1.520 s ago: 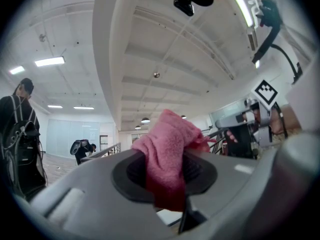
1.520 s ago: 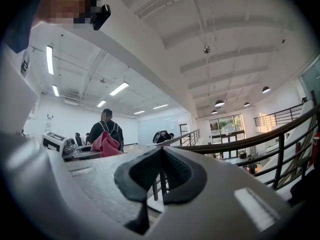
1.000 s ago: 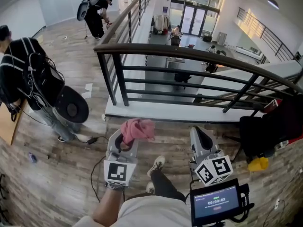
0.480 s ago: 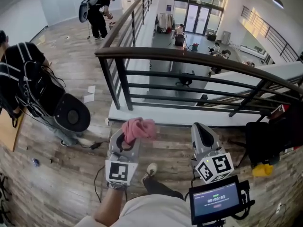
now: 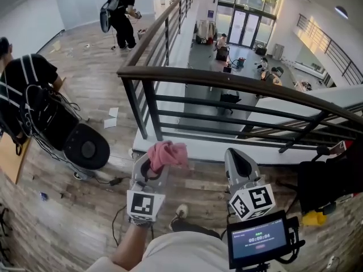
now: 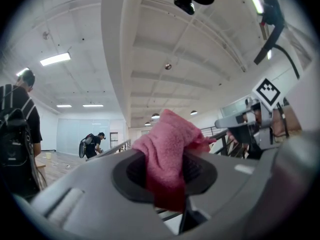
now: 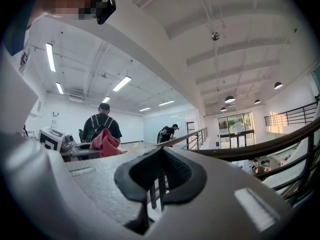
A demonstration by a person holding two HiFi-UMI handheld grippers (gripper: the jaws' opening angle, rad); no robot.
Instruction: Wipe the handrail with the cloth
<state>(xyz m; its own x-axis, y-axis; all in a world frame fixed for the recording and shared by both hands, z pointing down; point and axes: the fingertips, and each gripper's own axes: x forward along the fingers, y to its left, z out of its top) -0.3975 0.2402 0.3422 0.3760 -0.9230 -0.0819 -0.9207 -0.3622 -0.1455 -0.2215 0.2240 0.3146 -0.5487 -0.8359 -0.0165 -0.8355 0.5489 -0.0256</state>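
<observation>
Item one, a single pink cloth (image 5: 165, 153): we find it just left of centre in the lower half of the head view, bunched and sticking up out of the left gripper (image 5: 151, 166), whose jaws are clamped on it; the left gripper view shows the same cloth (image 6: 167, 149) pinched in the dark pads. It sits below the handrail in the frame and does not touch it. Item two, one handrail (image 5: 227, 81): a dark top rail over black metal bars, crossing the middle of the head view from left of centre to the right edge. Item three, two grippers: the right gripper (image 5: 239, 164) sits lower right of centre, jaws together on nothing, with the handrail (image 7: 260, 146) at the right of its own view. We count two marker cubes, a left cube (image 5: 140, 204) and a right cube (image 5: 253, 202), and one small screen (image 5: 258, 243) at the bottom right. Further out we log two persons wearing backpacks, one person at the left edge (image 5: 28, 89) and another person at the top (image 5: 122, 10), one round black disc (image 5: 86, 146), two sheets of paper (image 5: 109, 118) on the wooden floor (image 5: 85, 61), and one yellow object (image 5: 313, 217) at lower right.
</observation>
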